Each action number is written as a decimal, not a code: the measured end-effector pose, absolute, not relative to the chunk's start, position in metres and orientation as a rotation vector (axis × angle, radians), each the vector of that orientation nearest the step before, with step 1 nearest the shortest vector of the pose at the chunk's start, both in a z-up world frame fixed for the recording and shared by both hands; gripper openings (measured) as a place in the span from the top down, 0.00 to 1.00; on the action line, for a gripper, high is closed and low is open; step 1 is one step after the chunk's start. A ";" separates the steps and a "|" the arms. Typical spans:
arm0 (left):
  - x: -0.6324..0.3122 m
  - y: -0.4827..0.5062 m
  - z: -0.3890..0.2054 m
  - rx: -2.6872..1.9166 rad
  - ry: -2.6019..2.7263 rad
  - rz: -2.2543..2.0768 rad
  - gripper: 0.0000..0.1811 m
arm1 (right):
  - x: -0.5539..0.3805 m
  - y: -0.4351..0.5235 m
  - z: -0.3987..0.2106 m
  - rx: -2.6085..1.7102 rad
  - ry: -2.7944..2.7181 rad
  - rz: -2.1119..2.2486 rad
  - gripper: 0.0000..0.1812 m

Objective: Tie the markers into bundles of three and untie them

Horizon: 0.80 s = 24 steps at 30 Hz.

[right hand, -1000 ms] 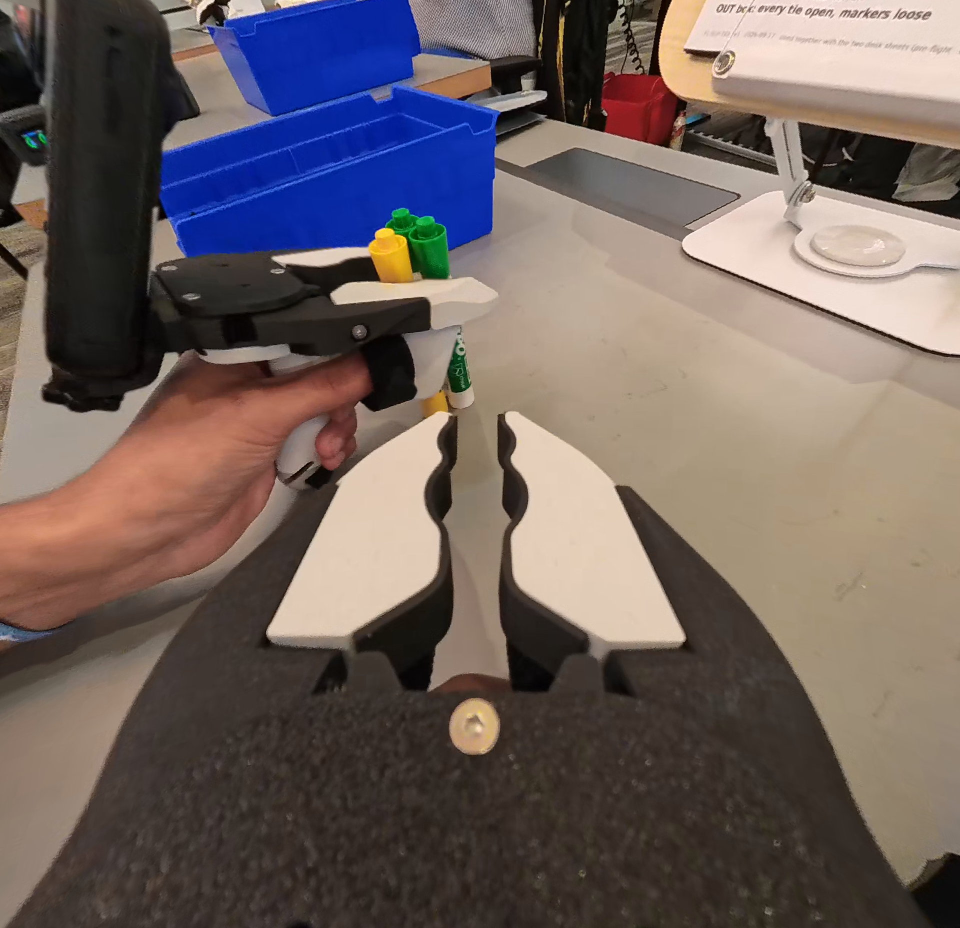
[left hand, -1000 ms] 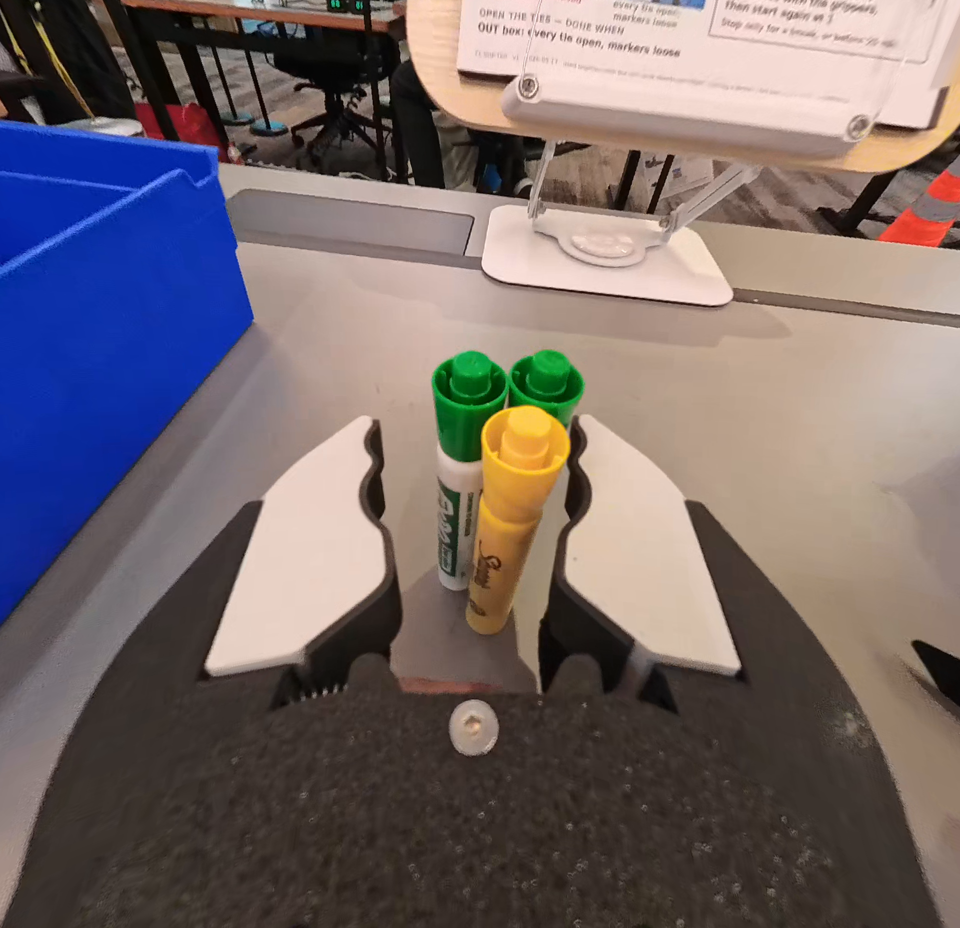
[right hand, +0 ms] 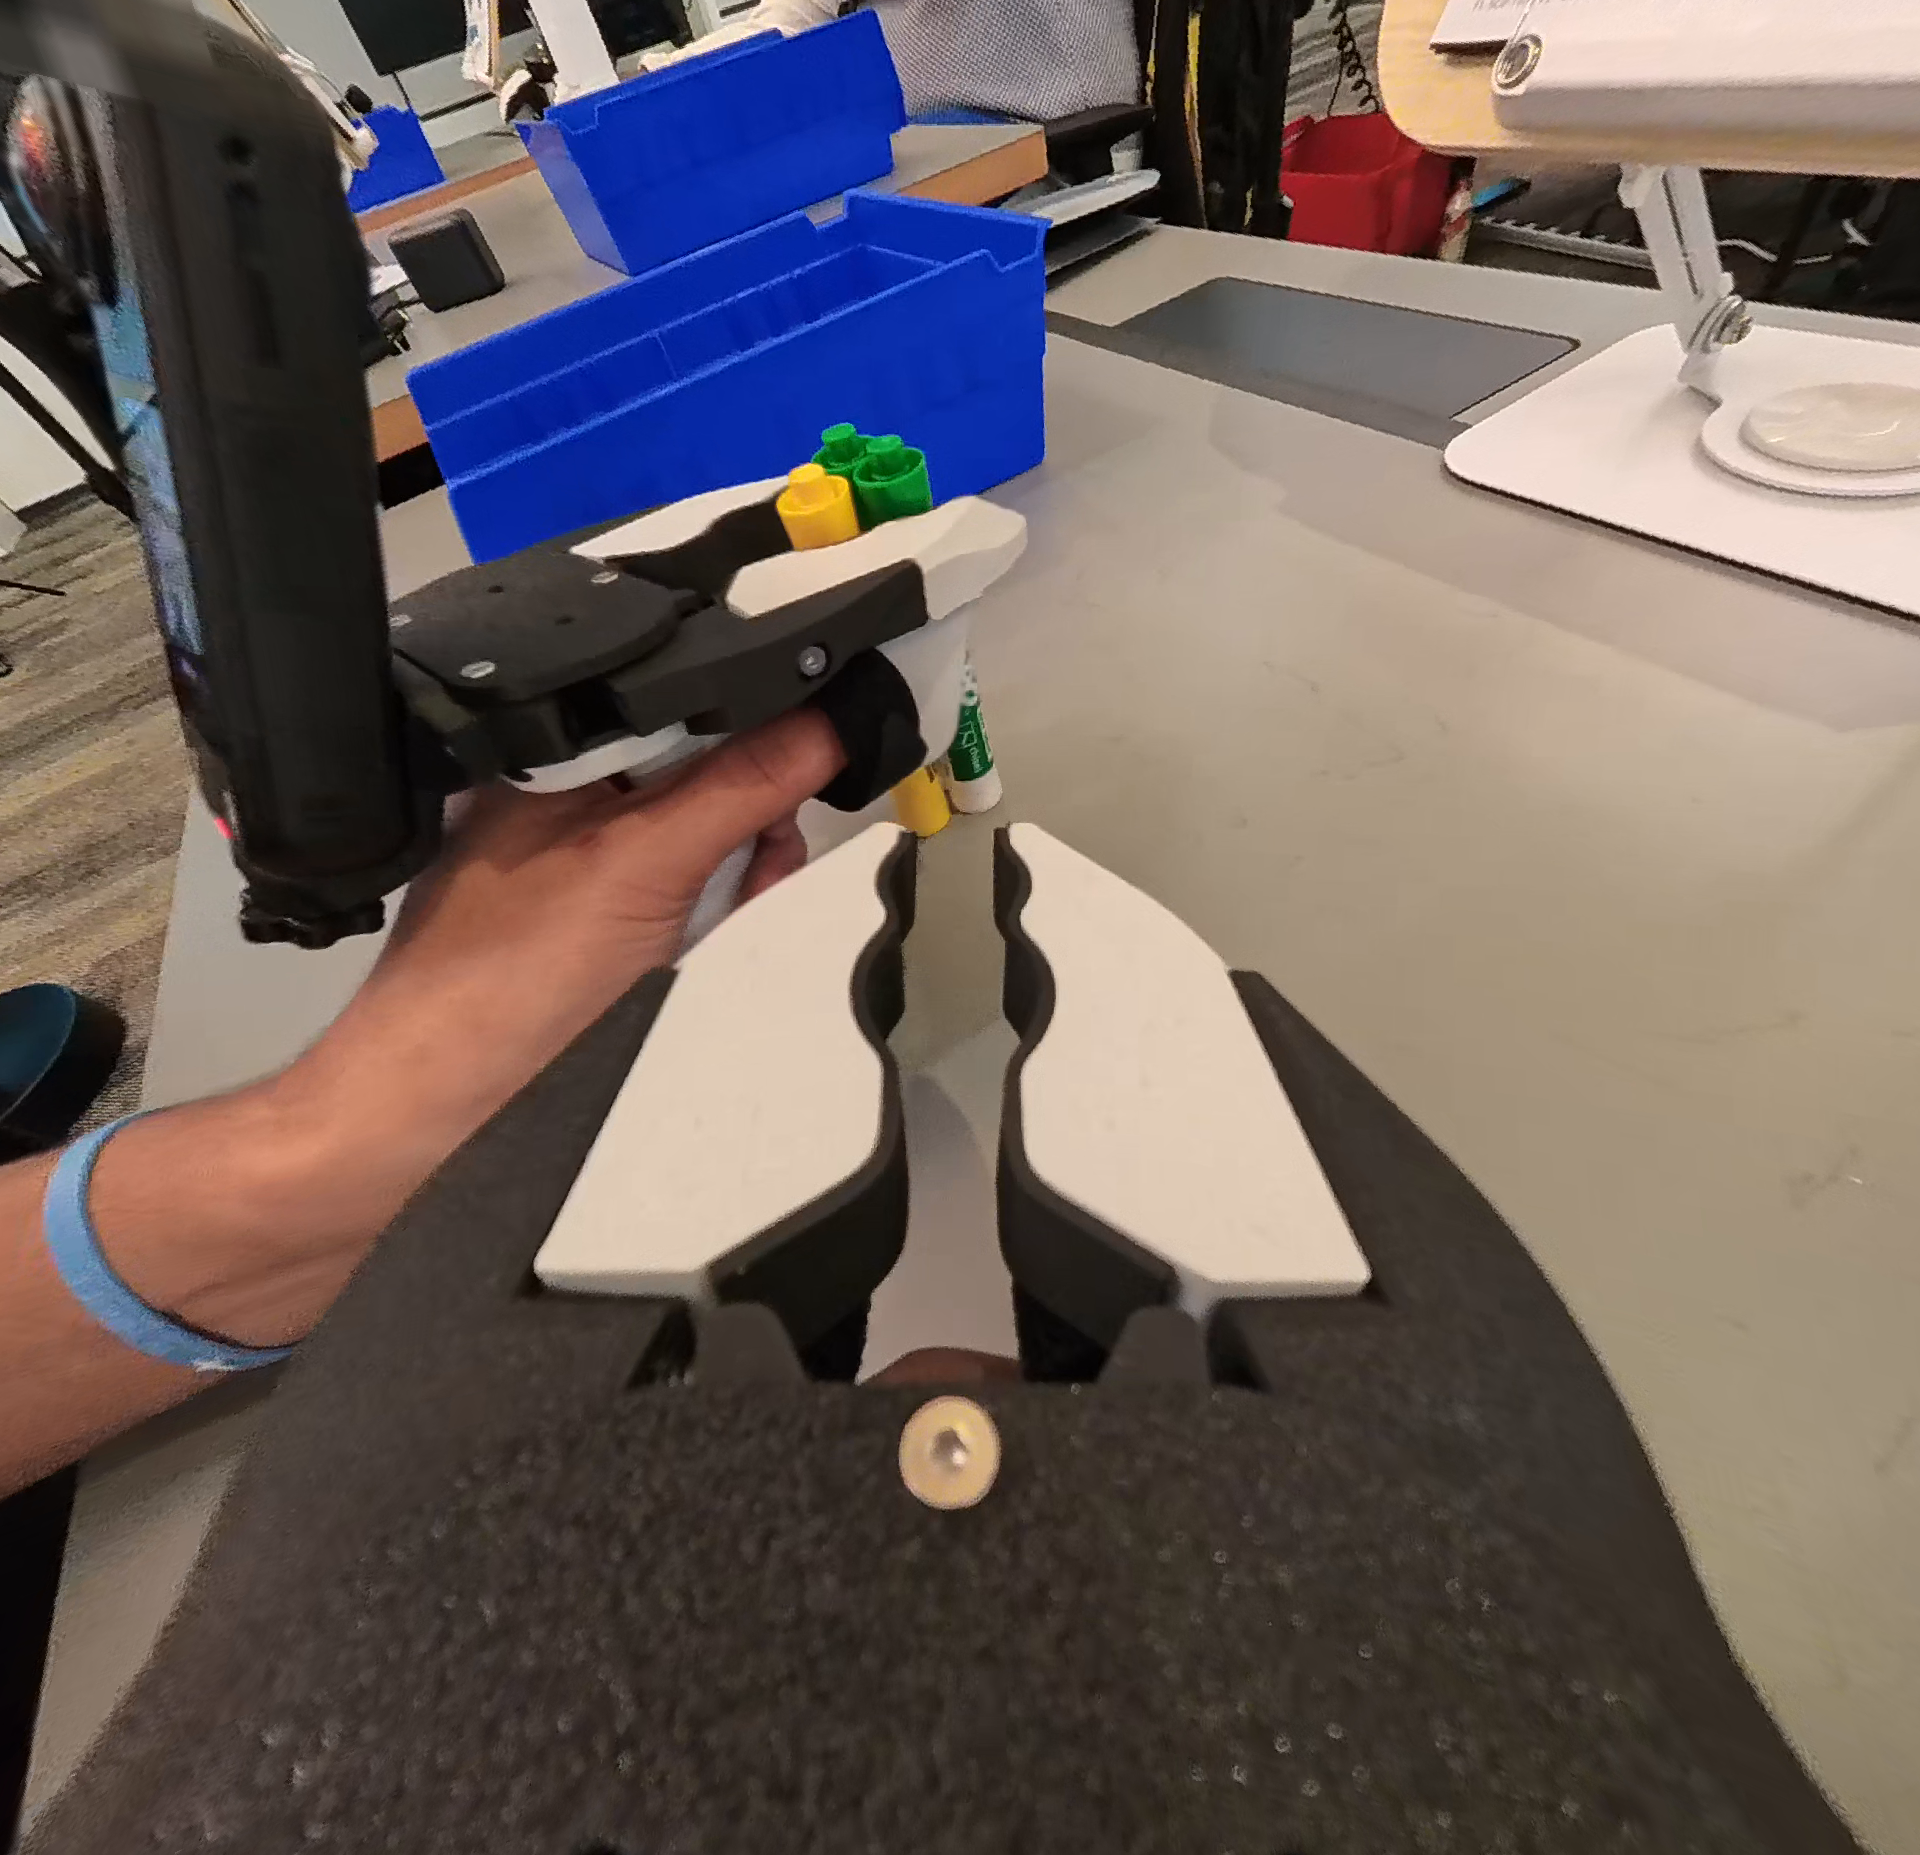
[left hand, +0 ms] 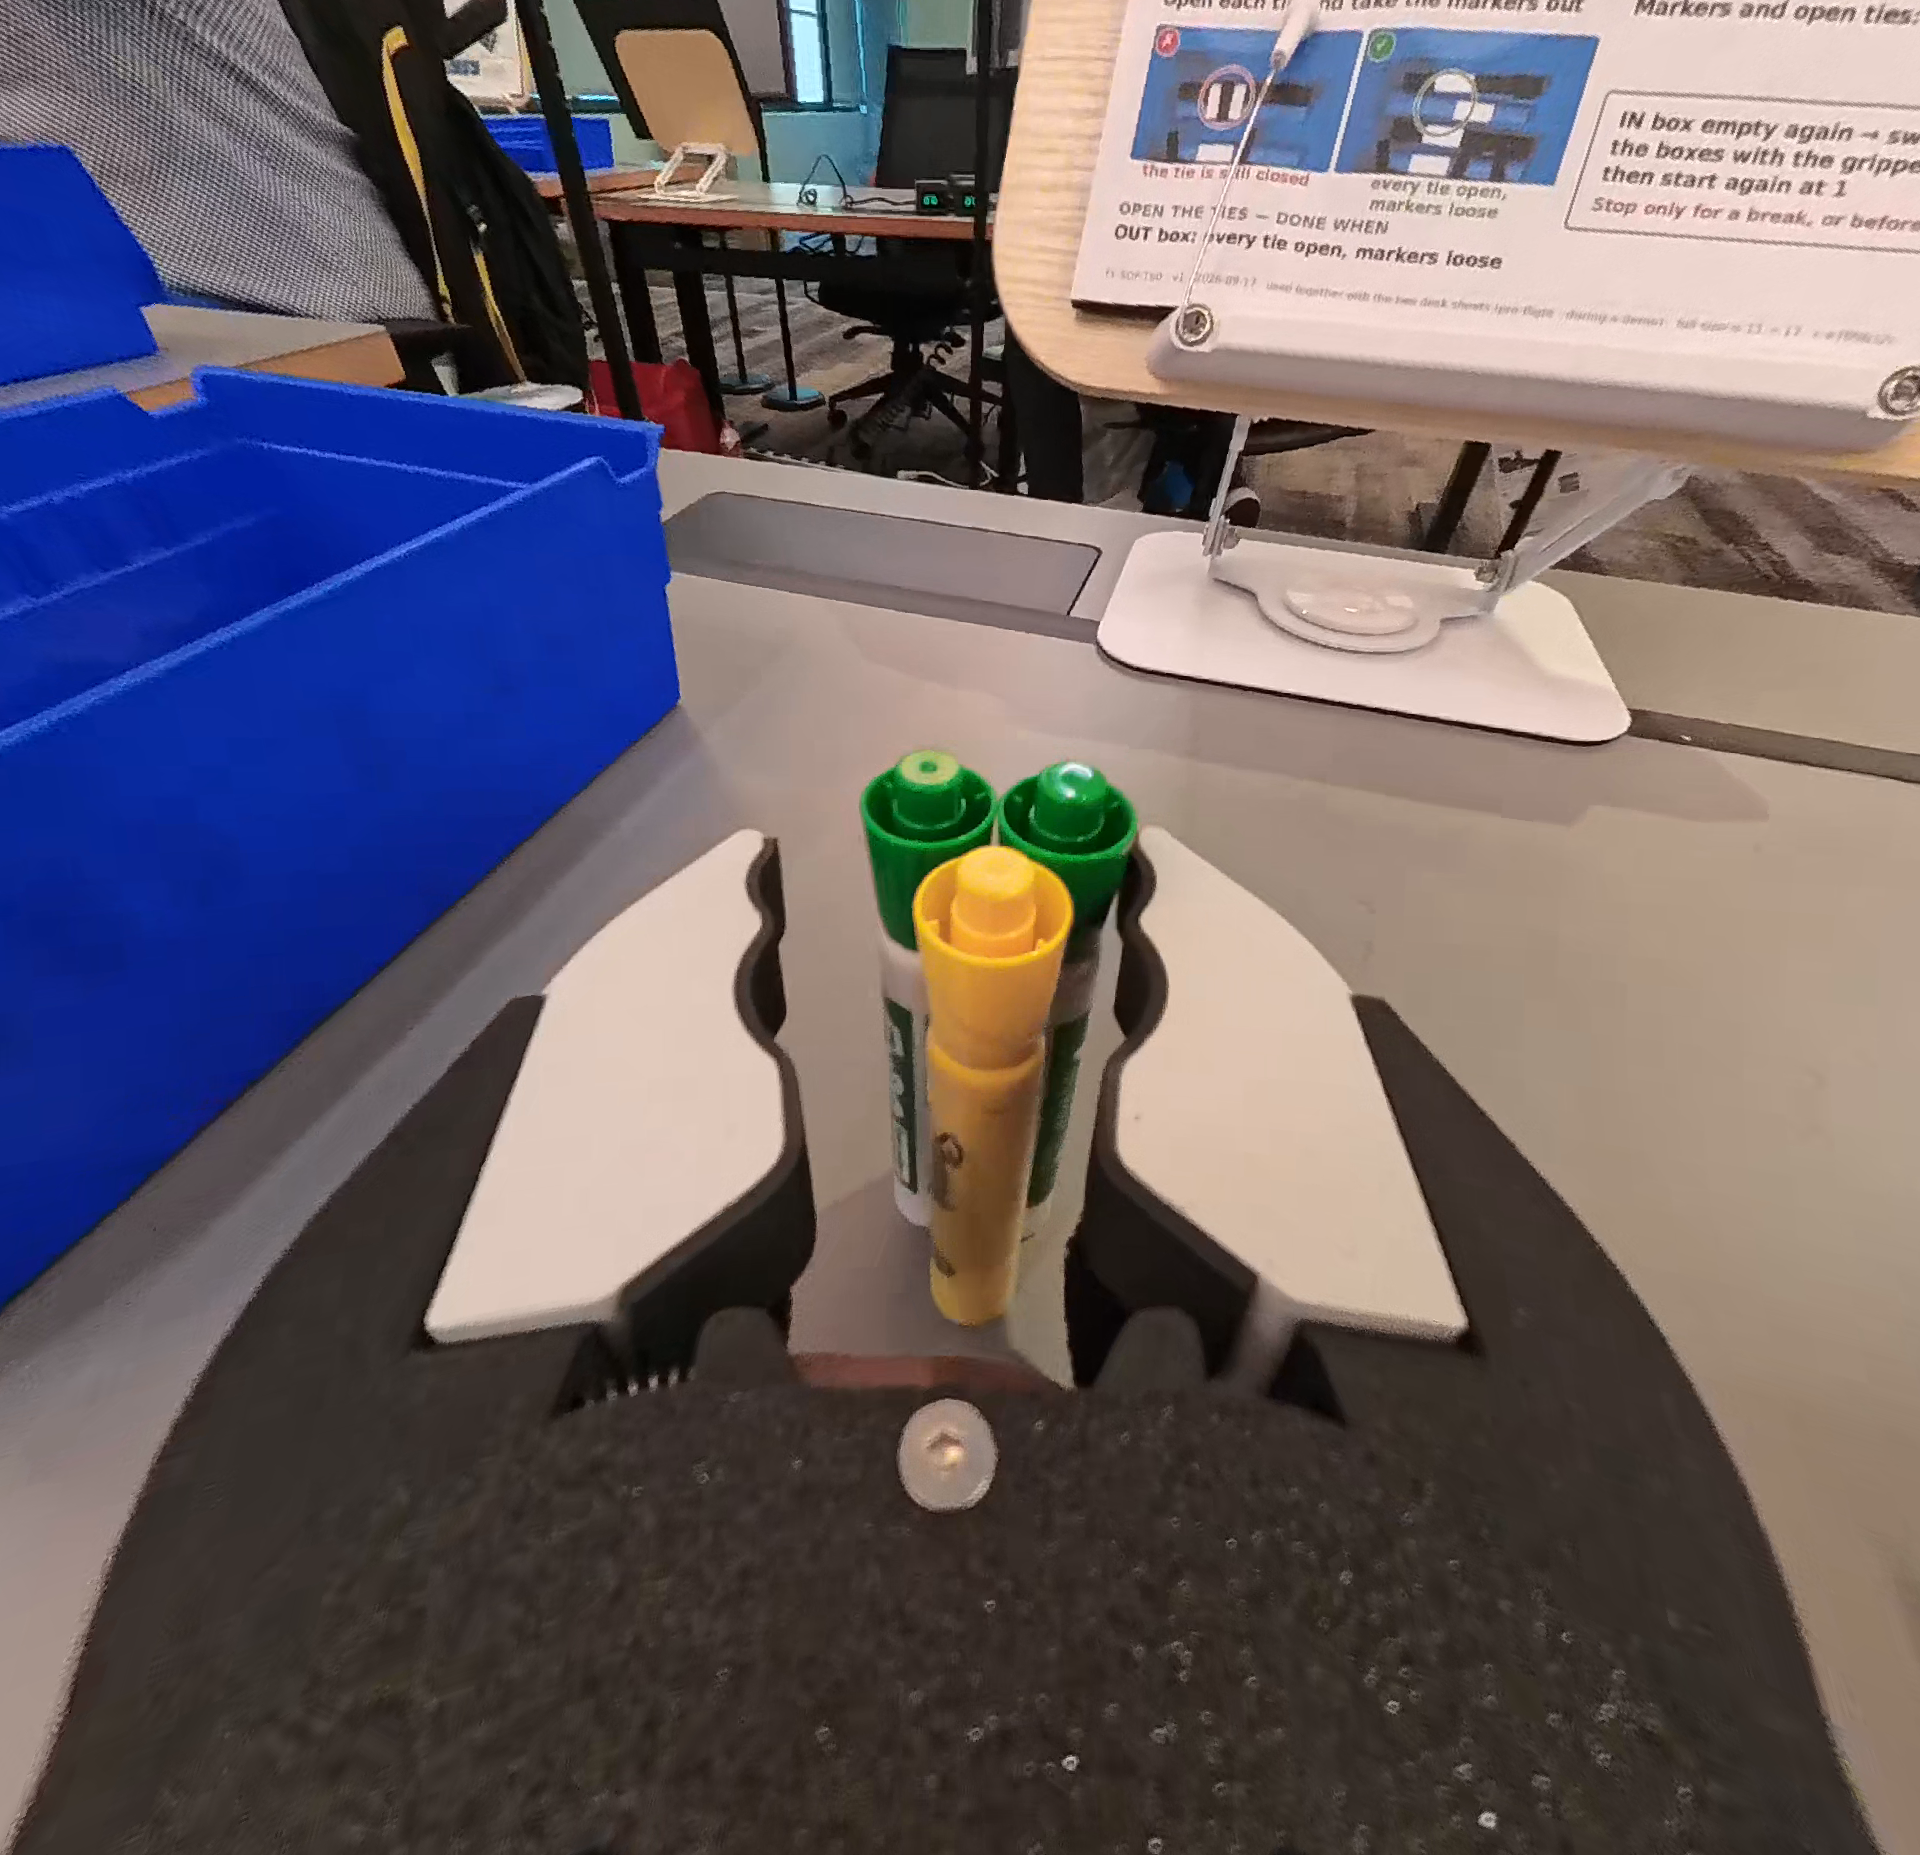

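- Three markers stand upright in a tight cluster above the grey table [left hand: 1455, 974]: a yellow marker [left hand: 987, 1078] in front, two green markers [left hand: 925, 818] behind it, caps up
- The left gripper [left hand: 951, 870] holds the cluster between its white fingers [left hand: 644, 1057]; the right finger touches a green cap, while the left-side contact is unclear
- The right gripper [right hand: 951, 849] sits just beside the markers' lower ends, its jaws narrowly apart and gripping nothing
- A blue bin [left hand: 312, 714] stands to the left; a white document stand [left hand: 1361, 652] stands behind
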<state>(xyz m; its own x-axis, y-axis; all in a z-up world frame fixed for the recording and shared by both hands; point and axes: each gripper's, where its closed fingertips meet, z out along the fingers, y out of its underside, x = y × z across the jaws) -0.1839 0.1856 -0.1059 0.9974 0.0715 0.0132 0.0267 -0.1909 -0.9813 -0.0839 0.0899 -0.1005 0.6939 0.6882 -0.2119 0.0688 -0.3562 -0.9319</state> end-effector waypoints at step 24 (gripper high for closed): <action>-0.180 0.184 -0.101 -1.728 -0.066 0.076 0.78 | -0.087 0.090 -0.111 -1.879 -0.580 0.819 0.92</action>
